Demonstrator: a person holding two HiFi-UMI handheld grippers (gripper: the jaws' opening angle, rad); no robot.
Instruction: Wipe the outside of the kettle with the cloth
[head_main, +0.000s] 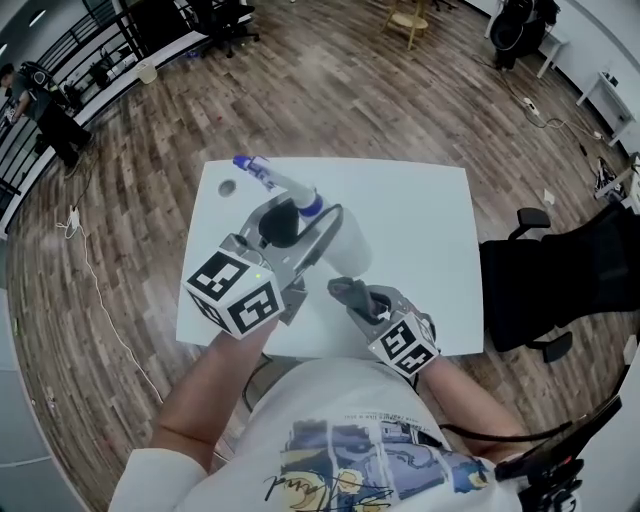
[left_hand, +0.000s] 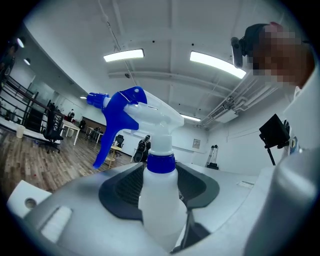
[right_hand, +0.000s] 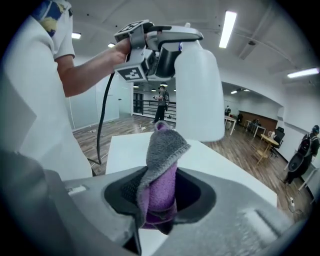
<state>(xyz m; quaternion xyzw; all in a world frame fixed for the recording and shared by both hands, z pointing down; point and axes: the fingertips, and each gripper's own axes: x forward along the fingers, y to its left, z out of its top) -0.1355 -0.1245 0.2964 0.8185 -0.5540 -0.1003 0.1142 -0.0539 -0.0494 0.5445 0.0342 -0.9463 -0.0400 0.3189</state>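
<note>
No kettle shows in any view. A white spray bottle (head_main: 340, 240) with a blue trigger and collar hangs over the white table (head_main: 430, 210), and my left gripper (head_main: 283, 228) is shut on it just below the collar. In the left gripper view the spray bottle (left_hand: 152, 117) stands upright between the left gripper's (left_hand: 159, 192) dark pads. My right gripper (head_main: 362, 305) is near the table's front edge, shut on a grey and purple cloth (head_main: 349, 292). In the right gripper view the cloth (right_hand: 162, 147) sticks up from the right gripper (right_hand: 160, 197), close below the bottle's body (right_hand: 198, 90).
A small round grey mark (head_main: 227, 186) lies near the table's far left corner. A black office chair (head_main: 560, 280) stands right of the table. Wooden floor surrounds it, with a cable (head_main: 95, 280) on the left. More desks and people are far off.
</note>
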